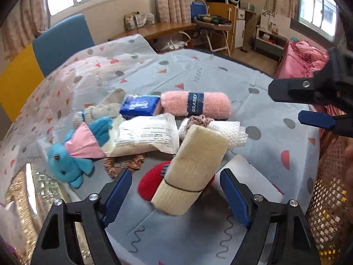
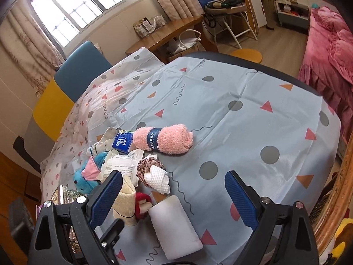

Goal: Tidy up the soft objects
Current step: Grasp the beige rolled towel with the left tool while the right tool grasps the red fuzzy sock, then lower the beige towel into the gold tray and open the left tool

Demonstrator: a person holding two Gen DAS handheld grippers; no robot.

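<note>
Pink rolled towel — one; scrunchies — two; both grippers open.

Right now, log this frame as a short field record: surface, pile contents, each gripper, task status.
surface: patterned tablecloth
pile: pink rolled towel, blue tissue pack, blue plush toy, printed white packet, cream knit roll, red soft item, white pad
left gripper: open, cream knit roll between the jaws, pads not pressing
right gripper: open, holding nothing
status: items heaped together, nothing sorted yet
</note>
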